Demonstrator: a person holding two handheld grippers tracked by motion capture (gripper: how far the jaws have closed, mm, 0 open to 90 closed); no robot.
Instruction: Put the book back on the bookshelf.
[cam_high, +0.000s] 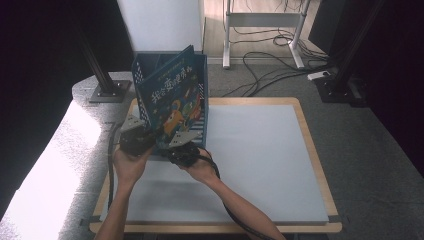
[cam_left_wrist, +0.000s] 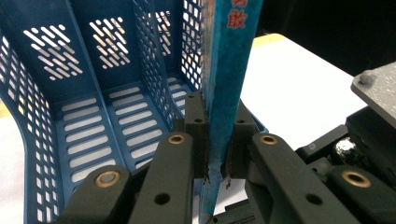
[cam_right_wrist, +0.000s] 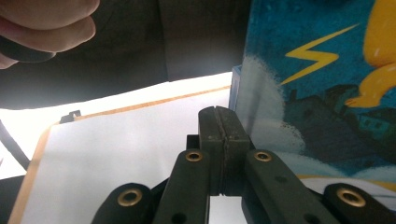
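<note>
Pinching the picture book's lower edge, the left tool steadies it at frame centre; the right tool, empty and fully closed, may let it tip from the blue file rack.

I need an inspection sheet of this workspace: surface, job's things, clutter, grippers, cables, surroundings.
Surface: white board with wooden rim, on grey floor.
Job's things: blue picture book standing on edge in a blue slotted file rack.
Clutter: nothing seen.
Grippers: left gripper shut on the book's edge; right gripper shut, nothing between its jaws, beside the cover.
Cables: black cable along the right forearm; loose cables on the floor behind.
Surroundings: white stand legs, dark frames.
</note>
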